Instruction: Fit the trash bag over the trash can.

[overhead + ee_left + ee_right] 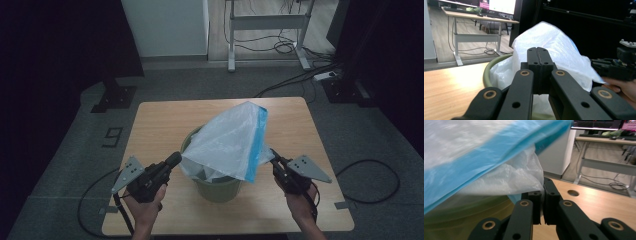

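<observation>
A white plastic bag (225, 140) with a blue strip along one edge tents up over an olive green bin (217, 189) near the table's front middle. My left gripper (175, 159) is at the bag's left corner with its jaws pressed shut on the film. In the left gripper view the shut gripper (539, 53) stands before the bag (554, 40) and the bin's rim (487, 72). My right gripper (274, 156) is shut on the bag's right corner. In the right gripper view that gripper (542, 192) pinches the bag (499, 175) above the bin (461, 212).
The wooden table (160, 120) has a round hole (573, 192) near the right gripper. On the floor beyond stand a white desk frame (267, 22), loose cables (295, 80) and a black stand base (114, 97). A cable loops on the floor at the right (370, 180).
</observation>
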A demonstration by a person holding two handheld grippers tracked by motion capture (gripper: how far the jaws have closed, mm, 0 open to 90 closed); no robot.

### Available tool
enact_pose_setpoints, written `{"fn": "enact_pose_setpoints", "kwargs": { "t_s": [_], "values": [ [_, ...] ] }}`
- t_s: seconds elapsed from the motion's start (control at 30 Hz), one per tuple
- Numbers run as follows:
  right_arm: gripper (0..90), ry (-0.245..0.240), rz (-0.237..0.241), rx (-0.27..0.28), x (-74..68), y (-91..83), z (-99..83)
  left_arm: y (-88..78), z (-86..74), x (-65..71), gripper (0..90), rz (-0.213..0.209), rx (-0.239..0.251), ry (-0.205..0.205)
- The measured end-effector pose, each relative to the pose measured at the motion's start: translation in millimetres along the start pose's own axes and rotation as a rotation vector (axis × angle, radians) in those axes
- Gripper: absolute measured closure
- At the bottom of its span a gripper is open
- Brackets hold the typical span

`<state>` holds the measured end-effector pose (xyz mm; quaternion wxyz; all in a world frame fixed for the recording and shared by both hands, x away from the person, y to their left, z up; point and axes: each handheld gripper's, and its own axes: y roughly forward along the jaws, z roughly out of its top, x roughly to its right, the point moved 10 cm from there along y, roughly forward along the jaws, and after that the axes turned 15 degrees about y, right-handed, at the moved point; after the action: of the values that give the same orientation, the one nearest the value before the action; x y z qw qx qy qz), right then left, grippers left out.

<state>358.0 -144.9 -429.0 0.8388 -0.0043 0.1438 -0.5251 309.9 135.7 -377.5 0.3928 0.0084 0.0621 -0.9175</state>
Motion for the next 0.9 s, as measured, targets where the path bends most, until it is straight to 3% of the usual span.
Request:
{"fn": "enact_pose_setpoints", "kwargs": {
  "t_s": [0.23, 0.4, 0.57, 0.67, 0.73, 0.8, 0.9],
  "values": [
    [85.8, -0.044, -0.084, -0.013, 24.9, 25.8, 14.3, -12.8, -13.1, -11.1, 90.0, 0.006, -0.003, -0.045],
    [82.3, -0.005, -0.135, -0.026, 46.4, 45.8, 21.0, -25.4, -26.5, -15.7, 90.0, 0.014, -0.001, -0.078],
    [81.4, 0.020, -0.136, -0.053, 54.7, 54.8, 10.8, -35.3, -41.1, -18.0, 90.0, 0.004, -0.003, -0.111],
    [74.7, 0.021, -0.134, -0.061, 55.9, 52.5, 3.6, -38.2, -48.7, -17.8, 90.0, 0.000, -0.009, -0.121],
    [61.6, 0.028, -0.135, -0.069, 57.5, 47.5, -0.7, -39.7, -51.2, -16.5, 90.0, 0.000, -0.007, -0.116],
    [50.8, 0.032, -0.134, -0.067, 58.3, 37.8, -3.4, -40.8, -51.9, -15.1, 90.0, -0.001, -0.006, -0.110],
    [42.3, 0.031, -0.127, -0.066, 59.5, 14.7, -9.6, -41.5, -52.6, -14.8, 90.0, -0.002, -0.004, -0.112]
  ]
}}
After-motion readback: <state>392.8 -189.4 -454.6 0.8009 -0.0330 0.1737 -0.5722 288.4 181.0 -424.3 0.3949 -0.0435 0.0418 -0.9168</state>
